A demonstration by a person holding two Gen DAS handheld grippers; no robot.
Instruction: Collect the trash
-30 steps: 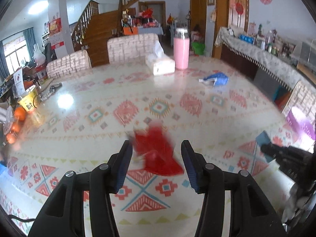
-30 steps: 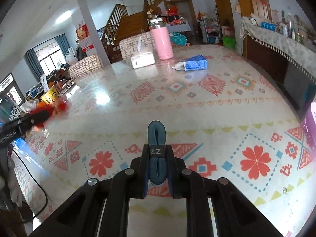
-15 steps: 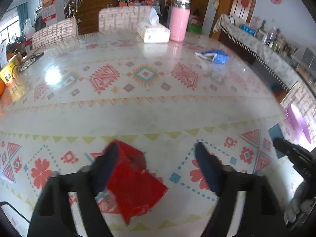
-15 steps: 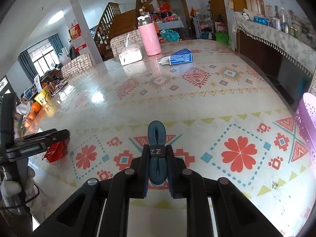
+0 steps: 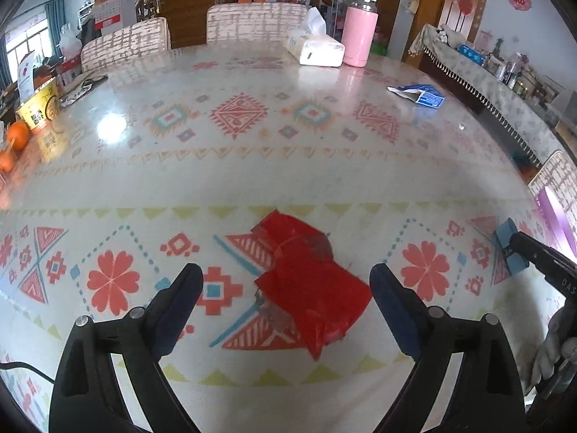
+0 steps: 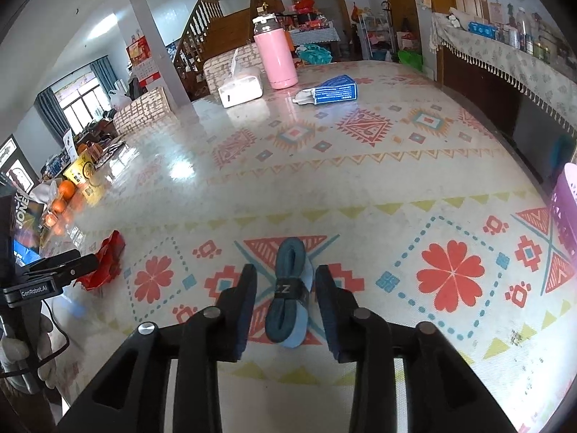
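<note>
left wrist view: the left hand-held gripper (image 5: 285, 306) hangs low over the patterned surface (image 5: 252, 166), its jaws spread wide and still opening. a crumpled red wrapper (image 5: 306, 278) lies on the surface between the two fingers, touching neither pad. at the right edge the tip of the right hand-held gripper (image 5: 508, 249) reaches in, with a gloved hand (image 5: 551, 346) below it.

right wrist view: the right hand-held gripper (image 6: 285, 306) has its jaws partly parted and opening. a folded dark blue strap (image 6: 290, 288) with a black band lies on the surface between the fingers; whether the pads touch it cannot be told. at the far left the left hand-held gripper appears from the side, the red wrapper (image 6: 104, 263) under its tip.

far side of the surface: a blue packet (image 6: 335, 90) lies flat, near a pink flask (image 6: 274, 54) that stands upright and a white tissue pack (image 6: 241, 86) just beside it. a purple basket (image 6: 566, 202) shows at the right edge, oranges (image 6: 61, 195) at the left.
</note>
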